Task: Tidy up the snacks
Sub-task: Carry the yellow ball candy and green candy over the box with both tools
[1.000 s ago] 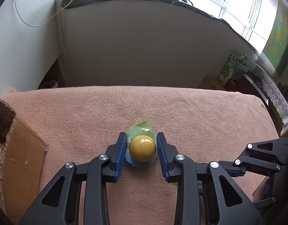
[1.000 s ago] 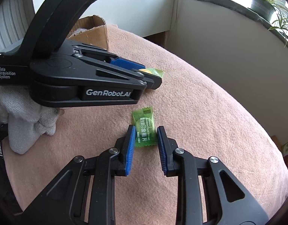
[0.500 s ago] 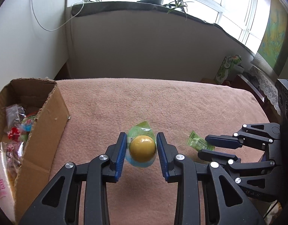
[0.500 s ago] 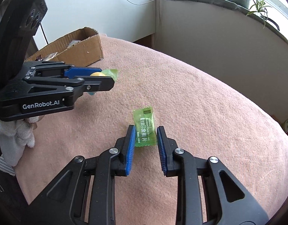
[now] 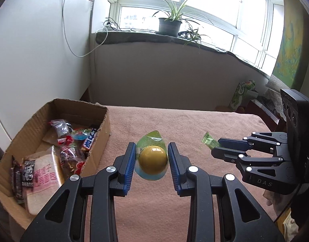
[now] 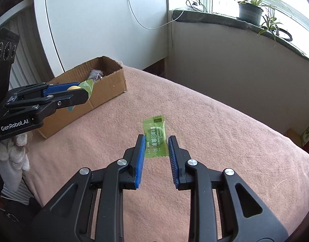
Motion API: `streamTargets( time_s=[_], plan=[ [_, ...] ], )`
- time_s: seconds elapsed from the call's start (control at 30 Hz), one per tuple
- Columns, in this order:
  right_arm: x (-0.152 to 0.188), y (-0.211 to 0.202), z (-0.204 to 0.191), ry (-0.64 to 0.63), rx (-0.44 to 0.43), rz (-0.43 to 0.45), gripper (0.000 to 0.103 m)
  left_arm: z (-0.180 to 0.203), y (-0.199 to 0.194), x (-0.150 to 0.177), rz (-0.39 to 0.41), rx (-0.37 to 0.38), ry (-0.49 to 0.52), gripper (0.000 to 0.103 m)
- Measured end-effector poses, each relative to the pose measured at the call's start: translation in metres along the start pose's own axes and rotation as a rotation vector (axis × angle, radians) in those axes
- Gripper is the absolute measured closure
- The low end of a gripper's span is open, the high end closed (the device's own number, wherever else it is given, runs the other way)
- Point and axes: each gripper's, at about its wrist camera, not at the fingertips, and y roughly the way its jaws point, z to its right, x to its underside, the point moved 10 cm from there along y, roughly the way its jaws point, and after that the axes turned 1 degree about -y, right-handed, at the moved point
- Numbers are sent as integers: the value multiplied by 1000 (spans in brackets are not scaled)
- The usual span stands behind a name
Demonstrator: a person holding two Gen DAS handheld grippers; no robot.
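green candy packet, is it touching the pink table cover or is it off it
Apart. In the right wrist view the green candy packet sits clamped in the right gripper, its far end hanging in the air above the pink table cover.
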Motion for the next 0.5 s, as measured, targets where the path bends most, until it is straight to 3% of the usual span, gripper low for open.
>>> streamTargets(
  time_s=[0.5],
  plan=[
    [-78,5,-70,-53,-79,87,79,-82,-54,-5,88,-114,-78,72]
  ],
)
